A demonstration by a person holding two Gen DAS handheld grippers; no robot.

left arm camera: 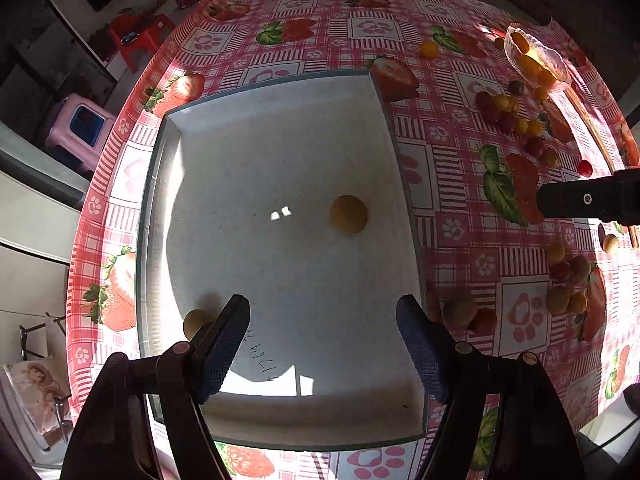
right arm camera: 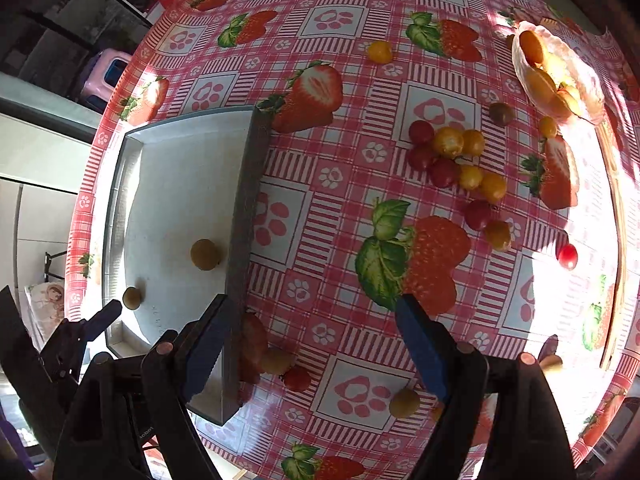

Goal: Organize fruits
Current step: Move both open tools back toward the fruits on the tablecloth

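A white rectangular tray lies on the strawberry-print tablecloth; it also shows in the right wrist view. Two yellow-brown fruits lie in it, one near the right wall and one by the near left corner. My left gripper is open and empty above the tray's near half. My right gripper is open and empty above the cloth just right of the tray. Several red and yellow cherry tomatoes lie scattered to the right.
A clear bowl with orange fruits stands at the far right. More small fruits lie near the tray's right wall. The right gripper's body shows at the right of the left wrist view. Stools stand beyond the table's left edge.
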